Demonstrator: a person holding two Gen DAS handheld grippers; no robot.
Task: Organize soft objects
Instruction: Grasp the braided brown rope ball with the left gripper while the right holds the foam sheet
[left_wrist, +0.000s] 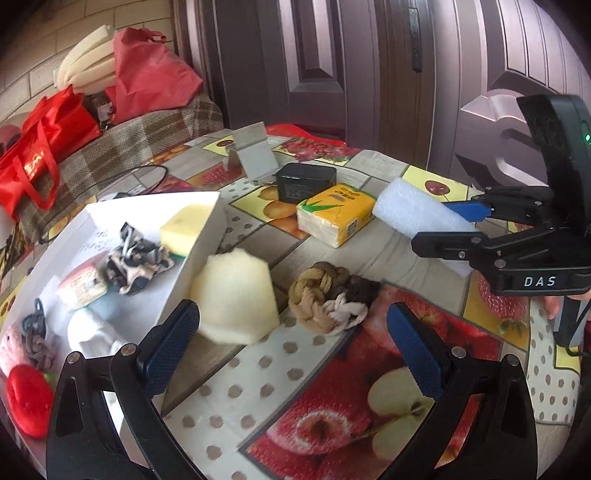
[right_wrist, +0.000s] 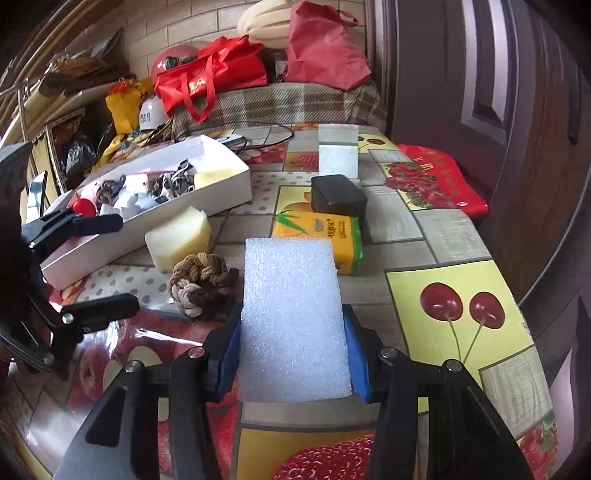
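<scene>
right fingers (right_wrist: 291, 354) clamp the white foam block (right_wrist: 291, 314); left fingers (left_wrist: 291, 350) gape wide, empty, above the tablecloth (left_wrist: 258, 387).

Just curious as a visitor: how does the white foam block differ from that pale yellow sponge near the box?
The white foam block is a long rectangle; the pale yellow sponge is a stubbier block with cut corners. The foam block is clamped in the right tongs; the sponge lies free against the white box. Both look soft and are outside the box.

A black power adapter (right_wrist: 338, 195) sits just behind the yellow tissue pack (right_wrist: 320, 243) on the fruit-print tablecloth (right_wrist: 454, 295). Red shopping bags (right_wrist: 210, 79) crowd the plaid cover behind.
</scene>
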